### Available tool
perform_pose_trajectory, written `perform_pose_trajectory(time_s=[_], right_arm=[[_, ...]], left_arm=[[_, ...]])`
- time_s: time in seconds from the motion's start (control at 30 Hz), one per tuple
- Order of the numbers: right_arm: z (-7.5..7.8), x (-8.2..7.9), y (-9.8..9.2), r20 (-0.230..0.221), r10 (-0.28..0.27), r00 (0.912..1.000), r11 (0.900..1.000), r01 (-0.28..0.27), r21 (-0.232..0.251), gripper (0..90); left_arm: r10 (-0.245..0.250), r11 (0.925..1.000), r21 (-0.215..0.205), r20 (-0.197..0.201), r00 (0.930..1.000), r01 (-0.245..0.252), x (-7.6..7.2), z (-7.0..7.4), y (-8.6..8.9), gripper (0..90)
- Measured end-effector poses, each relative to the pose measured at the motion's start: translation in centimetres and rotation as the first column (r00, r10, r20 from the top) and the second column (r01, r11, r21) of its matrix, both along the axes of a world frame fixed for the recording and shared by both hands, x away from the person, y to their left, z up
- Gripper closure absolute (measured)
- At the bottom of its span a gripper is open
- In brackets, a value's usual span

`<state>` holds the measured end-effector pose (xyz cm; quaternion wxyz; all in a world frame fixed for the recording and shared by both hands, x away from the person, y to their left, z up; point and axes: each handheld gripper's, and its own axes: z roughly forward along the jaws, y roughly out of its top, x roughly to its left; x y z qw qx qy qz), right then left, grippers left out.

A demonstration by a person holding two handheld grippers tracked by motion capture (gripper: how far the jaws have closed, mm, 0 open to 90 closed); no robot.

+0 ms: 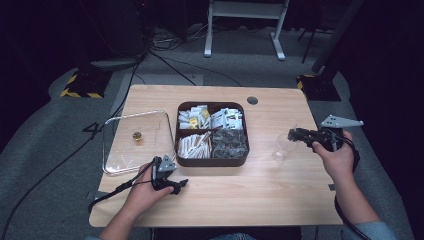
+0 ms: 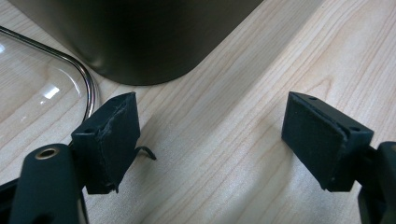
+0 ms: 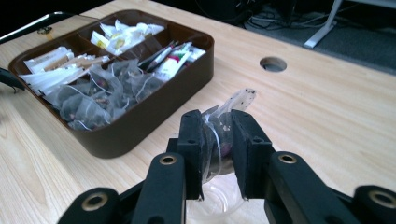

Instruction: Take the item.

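Clamped between the right gripper's [image 3: 218,154] jaws, a clear tea bag [image 3: 223,125] hangs just above a small glass cup [image 1: 284,146] right of the brown compartment box [image 1: 212,161], while the left gripper [image 2: 210,140] rests released on the table [image 1: 240,200].

pale matt wood-grain tabletop [image 1: 280,190]; glossy brown plastic tray [image 1: 212,161]; clear glass lid [image 1: 120,150]; translucent mesh tea bag [image 3: 224,135].
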<state>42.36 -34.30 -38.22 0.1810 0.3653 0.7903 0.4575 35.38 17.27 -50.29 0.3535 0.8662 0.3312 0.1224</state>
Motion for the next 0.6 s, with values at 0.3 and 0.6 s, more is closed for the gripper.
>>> perform_pose_trajectory(time_s=[0.3,0.6], right_arm=[[-1.9,0.3,0.2,-0.056,-0.004,0.9984,1.0,0.004,-0.003,74.9],[-3.1,0.7,0.5,-0.088,-0.012,0.9961,1.0,0.011,-0.019,74.8]], left_arm=[[0.0,1.0,0.0,0.0,1.0,0.0,0.0,0.0,0.0,19.7],[0.0,1.0,0.0,0.0,1.0,0.0,0.0,0.0,0.0,19.7]])
